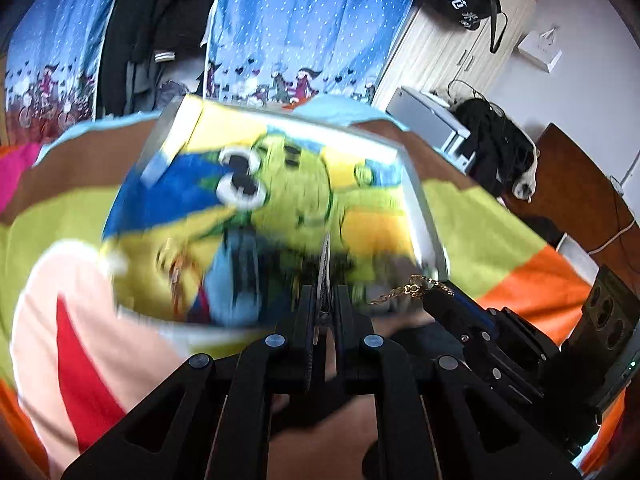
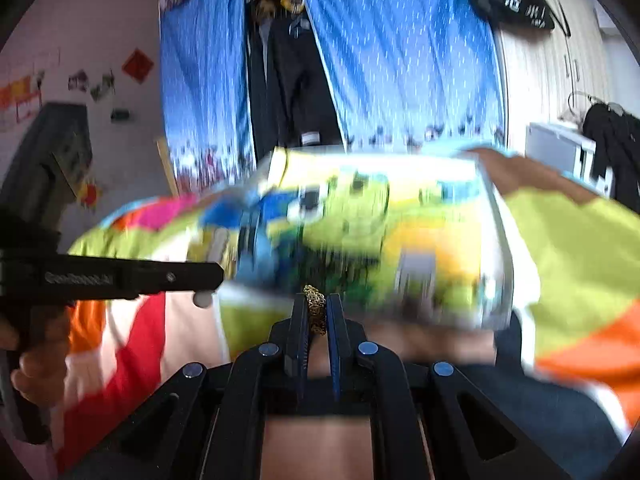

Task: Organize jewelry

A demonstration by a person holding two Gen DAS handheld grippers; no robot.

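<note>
Left to right. At far left, the bedspread (image 1: 72,216), in bright blocks of green, orange, pink and brown, covers a bed that carries the work. Resting on it is a flat tray (image 1: 416,200) with a pale rim and a cartoon picture on its floor; it is blurred in both views, so any small pieces lying in it cannot be made out.

Left gripper (image 1: 325,300): its fingers (image 1: 305,312) are closed on a thin silvery piece (image 1: 325,264), seen edge-on and standing up between them. What kind of jewelry it is cannot be told. Holding it by the edge probably keeps a flat item from slipping.

Right gripper (image 2: 316,312): its fingers (image 2: 298,320) are closed on a gold chain (image 2: 316,308), whose links are bunched between them. In the left wrist view the same chain trails from the right fingers just above the tray's near corner, hanging free and apart from the tray floor.

Both pieces sit over the near edge of the tray, so each appears to be in carriage and not laid down. A pinch on a few links is enough for so light a chain, but the loose tail may swing or snag on the rim. At far right, a wooden cabinet (image 1: 440,36) and dark clothes play no part.
</note>
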